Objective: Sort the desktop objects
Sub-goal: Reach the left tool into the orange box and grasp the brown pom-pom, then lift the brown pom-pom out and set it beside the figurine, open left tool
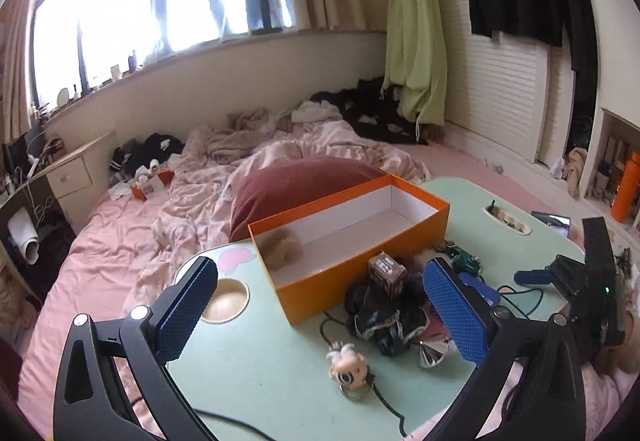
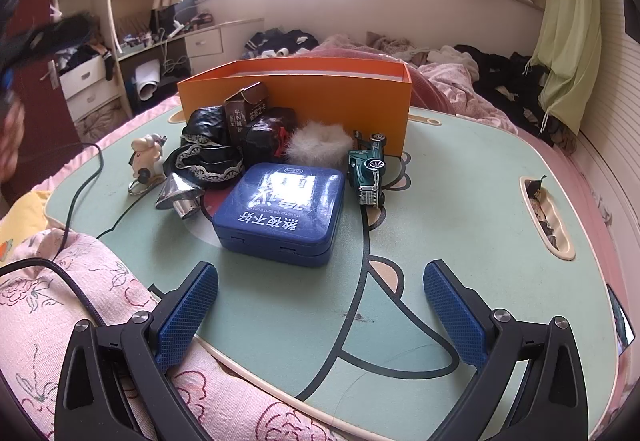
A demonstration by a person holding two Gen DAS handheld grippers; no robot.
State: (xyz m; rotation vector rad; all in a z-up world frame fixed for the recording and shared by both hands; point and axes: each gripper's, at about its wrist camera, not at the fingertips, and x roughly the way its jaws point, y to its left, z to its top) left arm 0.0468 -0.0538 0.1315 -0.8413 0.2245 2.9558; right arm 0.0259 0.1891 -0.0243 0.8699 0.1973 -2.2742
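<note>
The mint-green worktop (image 2: pixel 460 209) sits over a pink bed, and most of the sorting looks still to be done. The long orange box (image 1: pixel 360 269) stands open at the far side; in the left wrist view only one thing lies inside it, a tan furry clump (image 1: pixel 280 247) at its near-left end, so I judge the task barely begun.

Everything else waits on the worktop just in front of the box. The blue tin (image 2: pixel 282 215) lies flat, nearest the right gripper (image 2: pixel 320 305). Behind it are a black lace-trimmed bundle (image 2: pixel 210 155), a small brown carton (image 2: pixel 244 109) leaning against the box wall, and a white fluffy pompom (image 2: pixel 320 145). Just right of the tin stands a green toy car (image 2: pixel 370 171). To the left are a silver cone (image 2: pixel 178 199) and a small figurine keychain (image 2: pixel 146 157).

The jaws of both tools are spread wide and hold nothing. The left gripper (image 1: pixel 320 305) hovers above the cluster, the right one low at the worktop's near edge, facing the tin.
</note>
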